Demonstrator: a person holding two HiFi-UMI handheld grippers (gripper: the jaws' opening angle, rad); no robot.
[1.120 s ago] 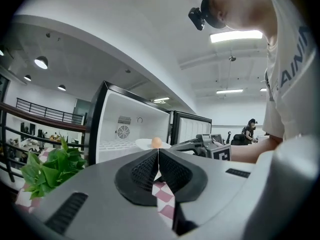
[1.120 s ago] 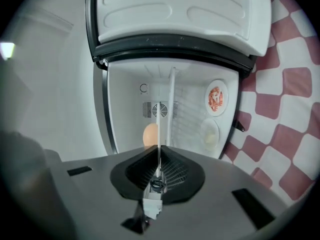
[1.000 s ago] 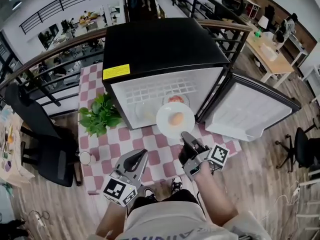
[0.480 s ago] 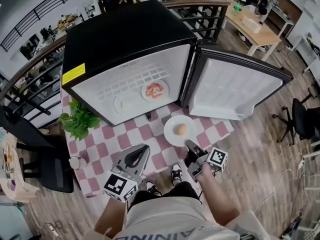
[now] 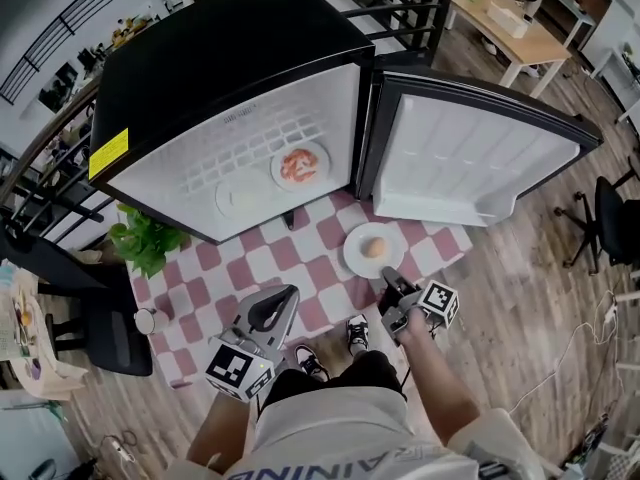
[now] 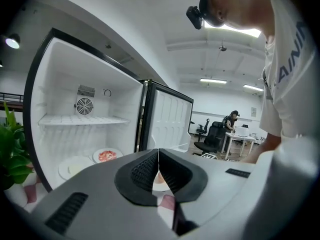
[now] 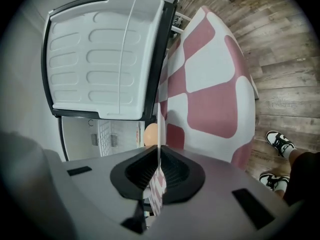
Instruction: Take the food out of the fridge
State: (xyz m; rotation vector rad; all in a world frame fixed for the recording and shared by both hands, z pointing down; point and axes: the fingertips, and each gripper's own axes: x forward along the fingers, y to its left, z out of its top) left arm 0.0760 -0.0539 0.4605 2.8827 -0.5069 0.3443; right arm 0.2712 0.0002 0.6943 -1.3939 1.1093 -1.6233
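White plate with tan, egg-like food lies at the desk's right edge, rim clamped in the right gripper. The left gripper is closed, empty. It is probably being set down; next, release it and fetch the fridge's remaining plates.

Checked tablecloth (red and white squares) is covering the table and hanging over its near edge. A leafy green plant is standing at the cloth's left side, with a small white cup sitting nearer, by the near left corner. A black chair is standing just left of the table on the wooden floor. A pale wooden desk is standing far right, beyond a dark railing.
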